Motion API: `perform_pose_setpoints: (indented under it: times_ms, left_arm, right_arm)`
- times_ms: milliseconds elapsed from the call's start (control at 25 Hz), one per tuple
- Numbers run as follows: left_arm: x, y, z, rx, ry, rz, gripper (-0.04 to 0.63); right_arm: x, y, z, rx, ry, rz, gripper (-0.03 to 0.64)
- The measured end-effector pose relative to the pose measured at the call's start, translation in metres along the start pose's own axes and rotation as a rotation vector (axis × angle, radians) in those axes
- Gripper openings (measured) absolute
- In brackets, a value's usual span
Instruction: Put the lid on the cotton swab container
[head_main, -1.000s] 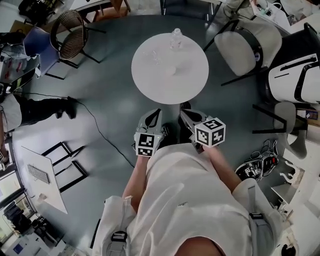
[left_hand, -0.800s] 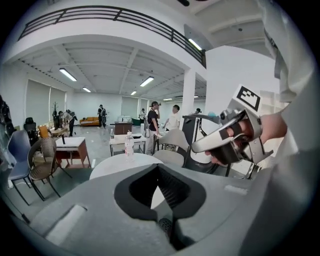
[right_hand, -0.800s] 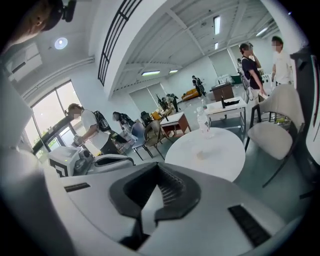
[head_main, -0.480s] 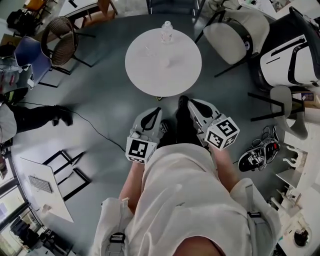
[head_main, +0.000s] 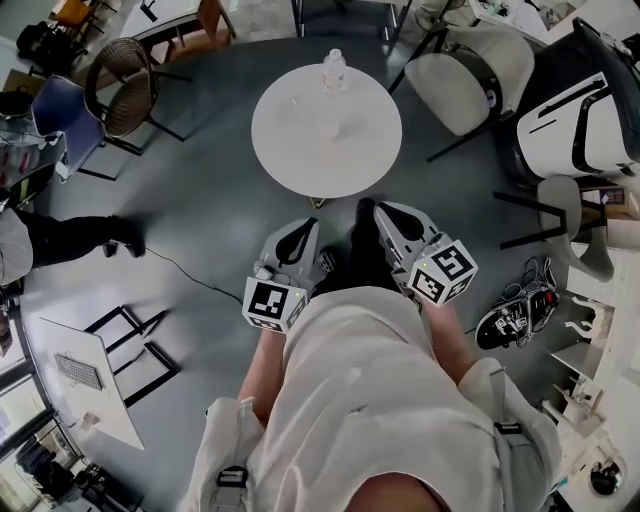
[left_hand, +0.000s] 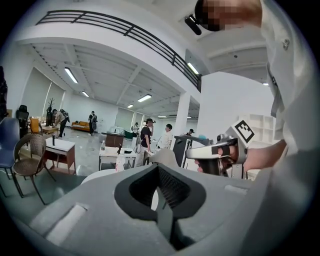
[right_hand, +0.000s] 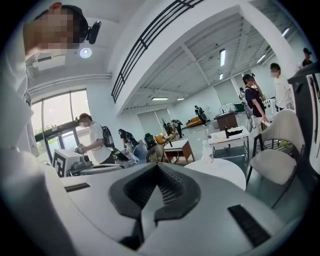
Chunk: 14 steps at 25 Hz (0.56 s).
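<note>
The dull grey floor (head_main: 200, 190) takes up most of what I see from the head view, and it lies open in a wide band between me and the round white table (head_main: 350, 165). The table stands straight ahead, its near edge just beyond my gripper tips. To the right, a white-shelled chair with black legs (head_main: 465, 75) sits close to the table's rim and narrows that side. To the left, a brown wicker chair (head_main: 125, 75) and a blue chair (head_main: 55, 105) stand well apart from the table, so the left approach is roomier. A thin black cable (head_main: 190, 275) trails across the floor on my left, near my feet. I hold both tools low in front of my body, short of the table. The left gripper (head_main: 303, 232) has its jaws pressed together with nothing between them, and the right gripper (head_main: 385, 212) is likewise closed and empty. The two are apart, side by side, both pointing at the table. At the table's far edge stands a clear plastic bottle (head_main: 333, 70). Nearer the middle I make out a faint see-through shape that I take for the cotton swab container (head_main: 300, 103), with a small pale lid (head_main: 329, 131) lying apart from it. Both are too small to be sure of.
</note>
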<state>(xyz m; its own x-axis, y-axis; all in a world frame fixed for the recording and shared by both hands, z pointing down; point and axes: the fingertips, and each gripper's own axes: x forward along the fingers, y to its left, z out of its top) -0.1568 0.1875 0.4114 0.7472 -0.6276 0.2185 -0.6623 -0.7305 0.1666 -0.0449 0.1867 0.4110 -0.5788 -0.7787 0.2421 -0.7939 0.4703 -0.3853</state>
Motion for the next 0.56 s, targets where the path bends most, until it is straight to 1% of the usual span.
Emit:
perform_pose_setpoints:
  times_ms: [360, 560]
  left_arm:
    - [-0.0016, 0.0062, 0.0035, 0.008, -0.016, 0.020, 0.009]
    - [0.0015, 0.0040, 0.0022, -0.001, -0.009, 0.009, 0.009]
  right_arm:
    - [-0.0041, -0.0034, 0.0080, -0.010, -0.015, -0.013, 0.006]
    - [-0.0051, -0.0050, 0.0064, -0.009, -0.012, -0.018, 0.006]
